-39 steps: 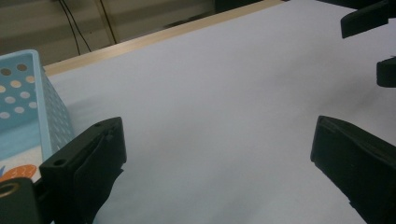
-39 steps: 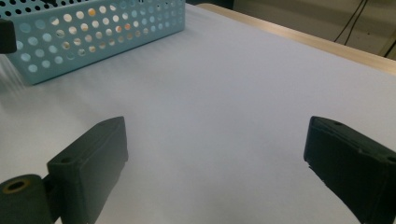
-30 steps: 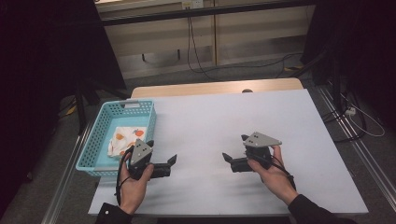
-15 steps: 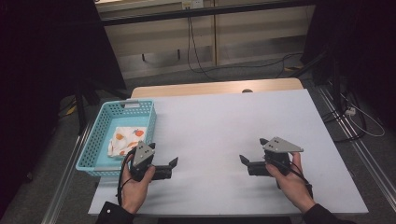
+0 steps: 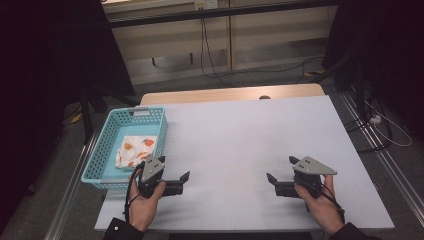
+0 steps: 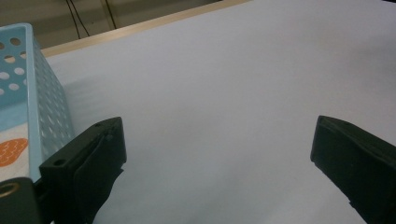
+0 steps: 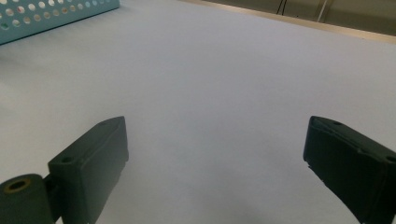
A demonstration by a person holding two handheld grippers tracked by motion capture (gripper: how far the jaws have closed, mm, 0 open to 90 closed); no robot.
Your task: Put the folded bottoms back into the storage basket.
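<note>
My left gripper (image 5: 183, 180) rests low over the white table (image 5: 240, 135) near its front edge, just right of a light blue perforated basket (image 5: 101, 152), and points right. Its jaws stand wide apart in the left gripper view (image 6: 215, 154) with bare tabletop between them. My right gripper (image 5: 272, 183) sits near the front right and points left toward the other one. It is open (image 7: 215, 154) with nothing between its jaws. A white cloth with orange prints (image 5: 134, 150) lies inside the basket.
The basket's wall (image 6: 44, 107) stands close to my left gripper's left jaw, and the cloth (image 6: 11, 151) shows behind it. The basket's far side (image 7: 46, 14) appears at the top left of the right gripper view. Dark stands and cables lie on the floor beyond the table.
My right gripper has moved to the right and a little toward the table's near edge. The left gripper has barely shifted. Both stay open.
</note>
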